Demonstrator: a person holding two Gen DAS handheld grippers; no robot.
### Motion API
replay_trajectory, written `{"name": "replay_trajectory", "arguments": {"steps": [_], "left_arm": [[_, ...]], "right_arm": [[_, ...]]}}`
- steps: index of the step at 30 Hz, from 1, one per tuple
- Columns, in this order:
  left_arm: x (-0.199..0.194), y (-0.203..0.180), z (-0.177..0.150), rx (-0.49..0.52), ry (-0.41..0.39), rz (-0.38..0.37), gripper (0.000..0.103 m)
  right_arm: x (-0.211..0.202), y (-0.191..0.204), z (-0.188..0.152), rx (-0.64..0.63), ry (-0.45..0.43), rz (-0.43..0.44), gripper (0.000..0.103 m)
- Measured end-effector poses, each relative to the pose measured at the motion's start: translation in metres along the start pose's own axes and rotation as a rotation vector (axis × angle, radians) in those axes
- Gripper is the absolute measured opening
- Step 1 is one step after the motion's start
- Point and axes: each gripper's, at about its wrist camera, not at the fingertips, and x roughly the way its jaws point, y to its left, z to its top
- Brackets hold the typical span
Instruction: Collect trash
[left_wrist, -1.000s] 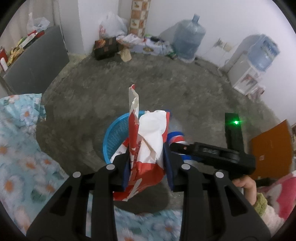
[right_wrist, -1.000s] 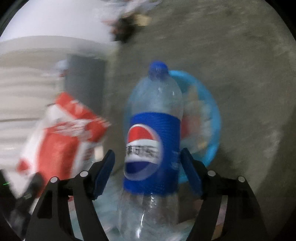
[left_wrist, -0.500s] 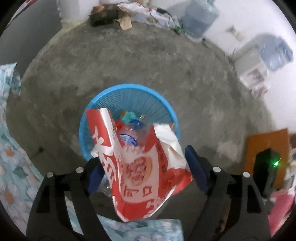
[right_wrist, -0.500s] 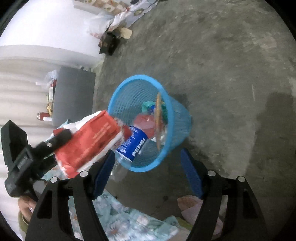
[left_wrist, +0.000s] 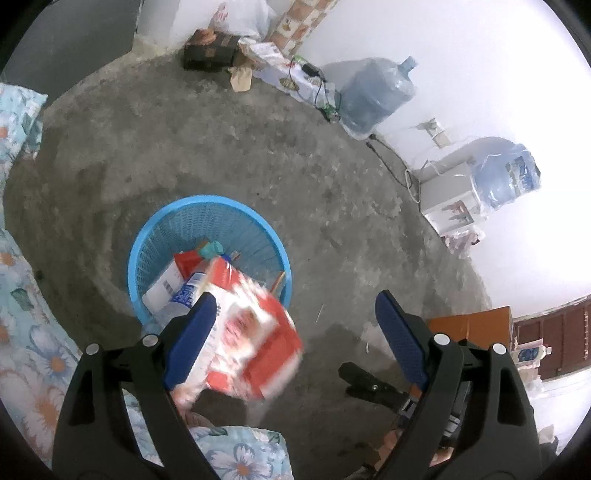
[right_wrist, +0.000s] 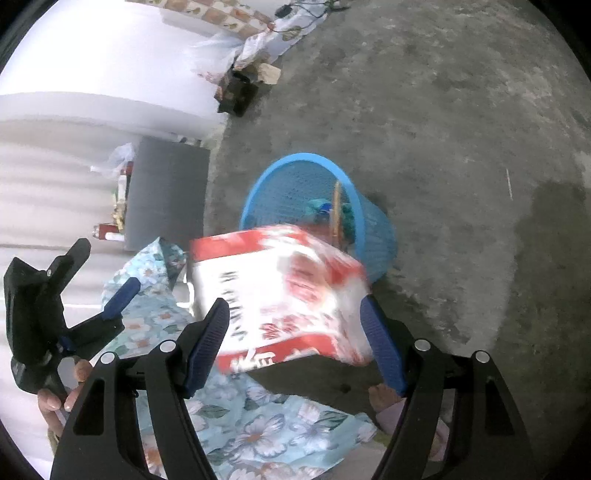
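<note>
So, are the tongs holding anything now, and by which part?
Nothing is held. Both the left tongs and the right tongs stand wide open; the red-and-white packet is blurred in the air, loose, by the blue basket.

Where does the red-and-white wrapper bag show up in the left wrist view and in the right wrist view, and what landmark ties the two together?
Left wrist view: the red-and-white wrapper bag is lower centre, blurred, beside the left finger, in front of the basket.
Right wrist view: the bag fills the centre, blurred, between the open jaws.
Shared landmark: the blue basket, just beyond the bag in both.
</note>
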Motion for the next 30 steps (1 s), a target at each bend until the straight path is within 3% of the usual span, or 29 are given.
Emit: {"name": "replay_trajectory", "arguments": {"steps": [9,13,18,23,30], "left_arm": [[-0.076,-0.004,-0.016,-0.003,-0.135,-0.052,0.083],[-0.123,-0.003,-0.030,0.014,-0.200,-0.069,0.083],[-0.183,0.004,-0.057,0.037,-0.282,-0.021,0.083],[-0.232,0.021,-0.088,0.013,-0.347,0.015,0.083],[-0.265,0.036,-0.125,-0.004,-0.404,0.081,0.083]], "right_arm": [[0.009,-0.001,-0.004,-0.051,0.030,-0.022,0.071],[0.020,-0.049,-0.001,0.028,0.009,-0.116,0.071],[0.039,-0.123,-0.012,0.128,0.106,-0.232,0.071],[0.056,-0.177,-0.034,0.358,0.220,-0.152,0.071],[0.098,-0.224,-0.081,0.570,0.389,-0.101,0.071]]}}
